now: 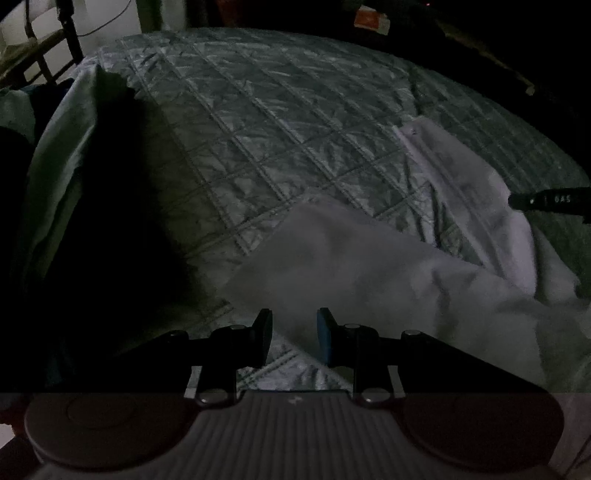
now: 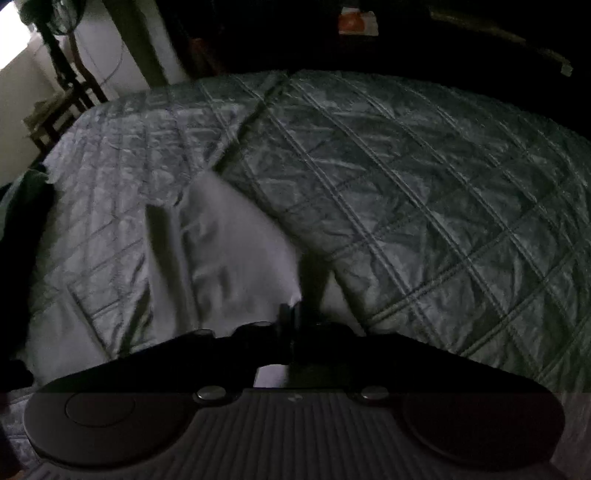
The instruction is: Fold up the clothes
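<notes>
A white garment (image 1: 369, 266) lies crumpled on a grey-green quilted bedspread (image 1: 258, 129) in dim light. My left gripper (image 1: 294, 338) is open just above the garment's near edge, its jaws apart with cloth and quilt showing between them. In the right wrist view the same white garment (image 2: 229, 251) hangs stretched from my right gripper (image 2: 291, 314), which is shut on its edge and holds it lifted off the bedspread (image 2: 443, 184). The tip of the right gripper shows in the left wrist view (image 1: 546, 201) at the far right over the garment.
A dark garment and a pale green cloth (image 1: 74, 166) lie piled at the bed's left side. A dark chair frame (image 2: 66, 92) and a bright wall stand beyond the bed's far left. An orange-and-white object (image 2: 358, 22) sits in the dark background.
</notes>
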Demonstrator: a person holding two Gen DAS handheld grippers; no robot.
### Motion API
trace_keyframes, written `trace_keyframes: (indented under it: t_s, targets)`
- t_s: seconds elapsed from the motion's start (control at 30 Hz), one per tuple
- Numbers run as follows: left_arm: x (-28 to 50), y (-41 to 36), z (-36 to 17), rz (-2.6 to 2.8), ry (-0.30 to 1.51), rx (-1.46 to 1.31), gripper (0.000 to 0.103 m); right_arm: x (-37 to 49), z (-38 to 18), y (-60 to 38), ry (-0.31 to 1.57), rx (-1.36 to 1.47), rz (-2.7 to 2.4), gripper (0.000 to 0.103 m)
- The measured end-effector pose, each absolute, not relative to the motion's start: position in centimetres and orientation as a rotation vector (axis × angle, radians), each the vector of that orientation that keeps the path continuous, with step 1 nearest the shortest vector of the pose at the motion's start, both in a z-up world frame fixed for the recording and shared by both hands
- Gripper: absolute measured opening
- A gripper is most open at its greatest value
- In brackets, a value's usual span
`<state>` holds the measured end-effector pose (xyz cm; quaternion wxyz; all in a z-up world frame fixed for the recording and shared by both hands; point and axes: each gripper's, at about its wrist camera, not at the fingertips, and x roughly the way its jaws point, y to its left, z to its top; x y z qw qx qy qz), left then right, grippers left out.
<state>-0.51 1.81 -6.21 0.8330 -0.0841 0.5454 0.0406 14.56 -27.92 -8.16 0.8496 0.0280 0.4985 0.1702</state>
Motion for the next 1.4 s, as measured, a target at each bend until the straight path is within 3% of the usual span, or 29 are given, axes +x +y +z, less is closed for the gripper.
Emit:
trace_keyframes:
  t_s: [0.23, 0.4, 0.6, 0.63, 0.7, 0.97, 1.03, 1.4]
  targets:
    - [0.0, 3.0, -5.2, 0.129, 1.107, -0.238, 0.024, 6.5, -0.7, -24.9, 0.760, -0.039, 0.375, 0.000]
    - [0.1, 3.8, -4.7, 0.154, 1.082, -0.275, 0.024, -2.9, 0.0, -19.4, 0.627, -0.209, 0.430, 0.001]
    - [-0.2, 3.9, -3.8, 0.153, 1.047, -0.287, 0.024, -9.7, -8.6, -12.8, 0.852, -0.201, 0.441, 0.004]
    - [-0.2, 3.9, -3.8, 0.148, 1.049, -0.288, 0.024, -10.7, -9.0, -12.1, 0.843, -0.206, 0.426, 0.017]
    - [-0.3, 3.4, -3.8, 0.139, 1.048, -0.281, 0.024, -12.0, -8.7, -11.4, 0.839, -0.170, 0.417, 0.027]
    - [-0.3, 0.8, -4.2, 0.113, 1.049, -0.235, 0.024, -14.4, -5.7, -16.5, 0.826, -0.003, 0.315, 0.036]
    - [-0.4, 0.1, -4.3, 0.098, 1.054, -0.215, 0.024, -14.9, -5.0, -18.2, 0.816, 0.032, 0.279, 0.051]
    - [-0.9, -1.9, -4.5, 0.025, 1.063, -0.106, 0.029, -17.9, -1.5, -28.9, 0.761, 0.192, 0.053, 0.051]
